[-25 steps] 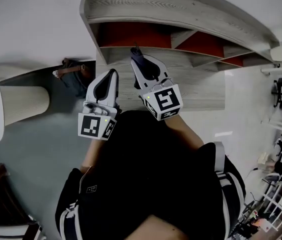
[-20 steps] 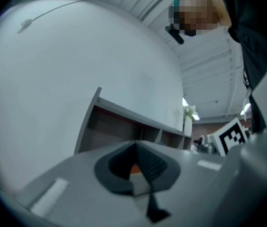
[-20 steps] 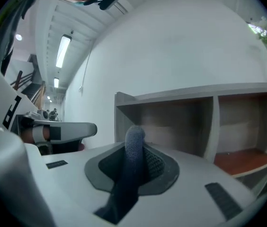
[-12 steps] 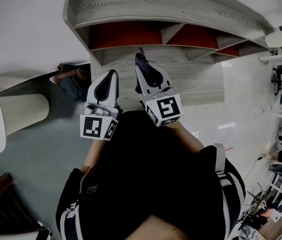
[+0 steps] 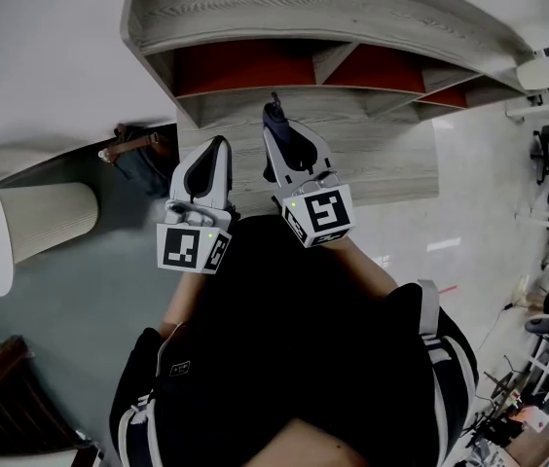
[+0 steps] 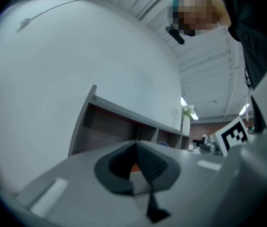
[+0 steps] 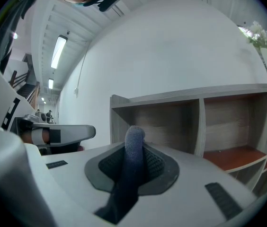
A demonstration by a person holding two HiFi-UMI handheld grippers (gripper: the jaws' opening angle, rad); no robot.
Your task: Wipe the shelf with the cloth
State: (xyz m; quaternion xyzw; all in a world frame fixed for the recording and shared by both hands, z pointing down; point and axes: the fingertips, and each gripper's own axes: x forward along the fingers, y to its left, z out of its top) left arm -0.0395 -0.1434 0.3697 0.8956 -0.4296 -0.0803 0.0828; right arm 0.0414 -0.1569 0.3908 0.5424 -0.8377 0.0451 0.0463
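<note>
Two grippers are hovering side by side at the centre of the head view, just below the grey wooden shelf [image 5: 284,13] that is filling the upper part of the frame. The right gripper [image 5: 273,125] is clamping a dark blue cloth [image 7: 132,164], which is sticking up between its jaws in front of the open compartments. The left gripper [image 5: 218,146], just left of it, is showing its jaws pressed together with nothing between them.
</note>
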